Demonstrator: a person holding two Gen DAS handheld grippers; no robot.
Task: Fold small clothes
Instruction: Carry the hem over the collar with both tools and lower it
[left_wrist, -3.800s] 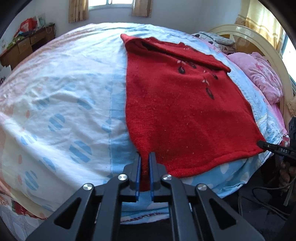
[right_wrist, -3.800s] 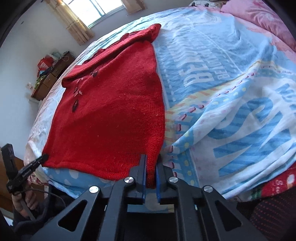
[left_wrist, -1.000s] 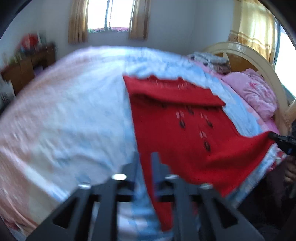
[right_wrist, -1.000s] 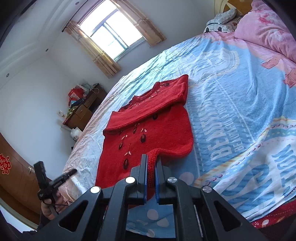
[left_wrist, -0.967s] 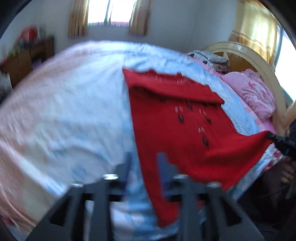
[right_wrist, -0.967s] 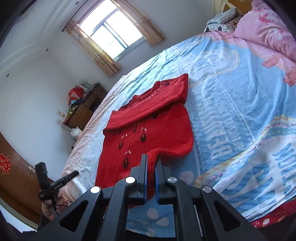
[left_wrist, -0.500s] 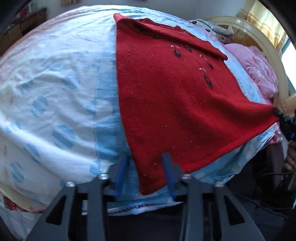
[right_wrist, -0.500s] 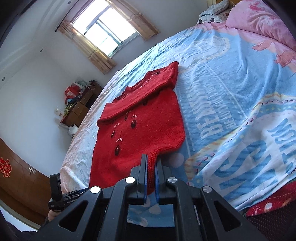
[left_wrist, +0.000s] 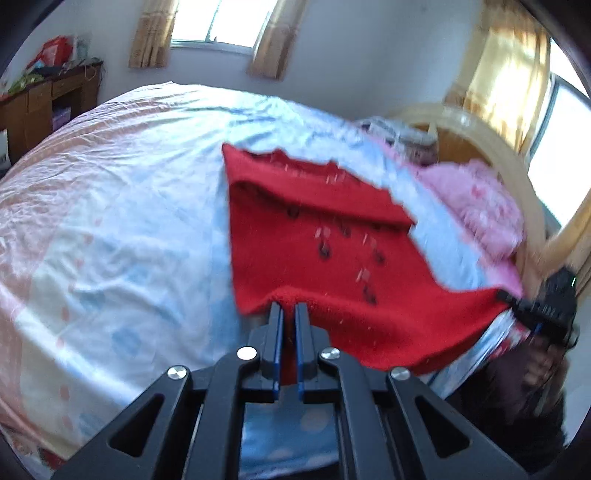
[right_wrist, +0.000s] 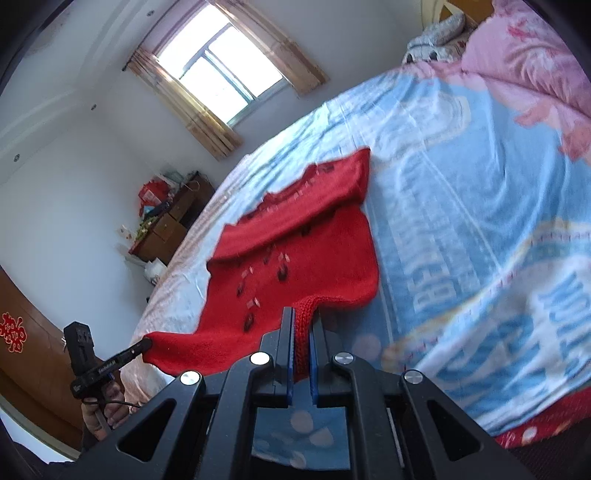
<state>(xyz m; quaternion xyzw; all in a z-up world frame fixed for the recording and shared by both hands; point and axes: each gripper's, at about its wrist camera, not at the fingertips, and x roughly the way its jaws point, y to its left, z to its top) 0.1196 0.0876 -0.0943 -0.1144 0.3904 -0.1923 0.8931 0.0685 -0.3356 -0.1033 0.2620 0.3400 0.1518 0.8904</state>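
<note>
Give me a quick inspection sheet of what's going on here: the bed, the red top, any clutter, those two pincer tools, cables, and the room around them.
Surface: bed with a blue, white and pink printed cover, wrinkled.
Job's things: red knitted sweater, its top part folded over the body, its bottom hem lifted off the cover.
Clutter: pink quilt by the headboard; grey bundle beside it.
Grippers: left gripper shut on one hem corner; right gripper shut on the other, fabric showing between the fingers.
Cables: a thin cord at the hand holding the left gripper, seen in the right wrist view.
Surroundings: curtained window, cluttered wooden desk, white walls.
</note>
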